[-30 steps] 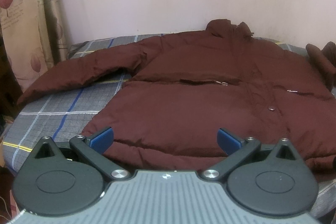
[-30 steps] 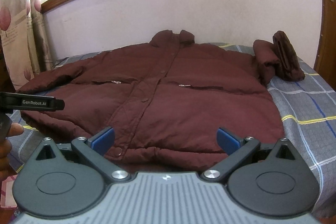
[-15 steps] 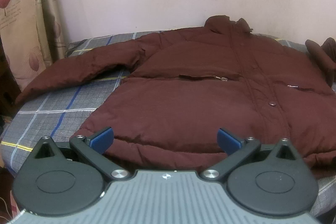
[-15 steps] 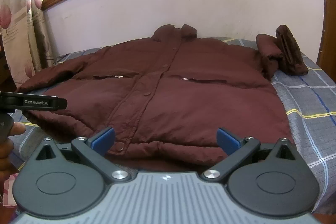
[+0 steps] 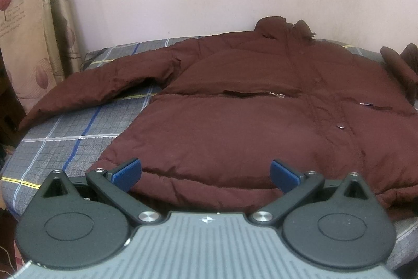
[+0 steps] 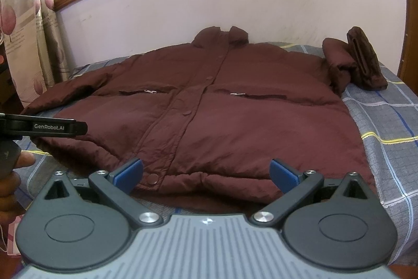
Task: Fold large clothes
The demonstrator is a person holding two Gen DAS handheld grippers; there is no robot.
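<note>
A brown jacket (image 5: 261, 127) lies spread front-up on the bed (image 5: 60, 137), collar toward the wall. The left tongs (image 5: 206, 171) and the right tongs (image 6: 206, 171) are both released, blue pads wide apart, near the jacket's lower hem, gripping nothing

Both views low, facing jacket (image 5: 235, 122) hem

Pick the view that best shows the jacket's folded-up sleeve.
Right wrist view: the puffy maroon jacket's folded sleeve shows whole, bunched on the plaid bedsheet. The left wrist view catches only part of it at the frame edge.
</note>
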